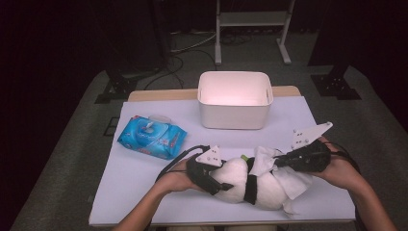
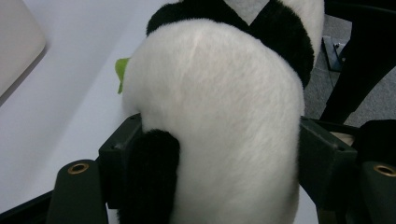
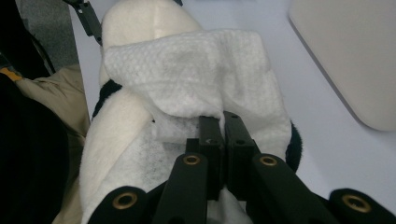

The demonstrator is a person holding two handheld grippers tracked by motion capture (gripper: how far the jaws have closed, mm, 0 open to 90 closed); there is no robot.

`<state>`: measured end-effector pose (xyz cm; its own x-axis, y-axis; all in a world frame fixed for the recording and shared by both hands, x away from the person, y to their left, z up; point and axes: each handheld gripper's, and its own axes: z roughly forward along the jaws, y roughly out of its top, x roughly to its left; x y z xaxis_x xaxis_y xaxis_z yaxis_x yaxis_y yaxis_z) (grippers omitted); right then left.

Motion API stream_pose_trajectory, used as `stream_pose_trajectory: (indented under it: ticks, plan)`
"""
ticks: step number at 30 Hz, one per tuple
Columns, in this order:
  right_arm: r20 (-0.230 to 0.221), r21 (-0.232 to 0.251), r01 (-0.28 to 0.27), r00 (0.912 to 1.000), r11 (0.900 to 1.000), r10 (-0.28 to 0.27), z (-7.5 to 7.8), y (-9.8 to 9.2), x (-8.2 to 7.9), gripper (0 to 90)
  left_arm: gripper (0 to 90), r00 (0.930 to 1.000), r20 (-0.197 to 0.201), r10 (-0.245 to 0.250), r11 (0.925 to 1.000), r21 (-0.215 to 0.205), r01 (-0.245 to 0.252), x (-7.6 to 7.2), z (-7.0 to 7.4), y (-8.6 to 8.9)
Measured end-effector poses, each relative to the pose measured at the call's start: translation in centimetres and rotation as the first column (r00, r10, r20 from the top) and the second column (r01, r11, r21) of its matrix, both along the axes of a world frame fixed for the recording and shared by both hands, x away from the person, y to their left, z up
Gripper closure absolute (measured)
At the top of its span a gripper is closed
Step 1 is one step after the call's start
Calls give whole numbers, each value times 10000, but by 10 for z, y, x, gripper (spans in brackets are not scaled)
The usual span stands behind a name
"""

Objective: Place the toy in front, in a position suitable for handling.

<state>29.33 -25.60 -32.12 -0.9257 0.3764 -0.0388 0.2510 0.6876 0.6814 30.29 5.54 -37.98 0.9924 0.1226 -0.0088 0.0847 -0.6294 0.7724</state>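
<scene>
Plush panda (image 1: pixel 243 185) lying on its side near the front edge of the desk (image 1: pixel 144 187), a little right of centre. Clamped around one white end by the left gripper (image 1: pixel 208 174), jaws spread wide on either side of the fur. Draped over the other end, a white wet wipe (image 1: pixel 288 179), pinched in the right gripper (image 1: pixel 288 161) with jaws pressed together on a fold. Further back: blue wipes pack (image 1: pixel 151 136) toward the left edge, white bin (image 1: pixel 235 98) at the far edge.

Likely risks: wipe slipping out of the thin pinch if dragged hard across the fur; panda rolling or sliding off the front edge if the left hold loosens on soft stuffing; wipe bunching instead of wiping flat.
</scene>
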Motion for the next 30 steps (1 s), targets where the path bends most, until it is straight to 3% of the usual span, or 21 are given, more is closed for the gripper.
stream_pose_trajectory:
  ticks: [13, 25, 30]
  plan:
    - [42, 2, 230, 9997, 9997, -230, 2, -14, -5, 873, 270, 10000, -25, 91, 9999, -100, -92, 0, -1, 3]
    - [125, 36, -168, 9998, 9999, 167, 3, 2, -7, 873, 265, 9998, -41, 185, 9998, -57, -186, 2, -1, 0]
    - [19, 146, -146, 9999, 9998, 145, 4, -4, -9, 873, 265, 9996, -131, 243, 9997, -38, -243, 3, 0, 2]
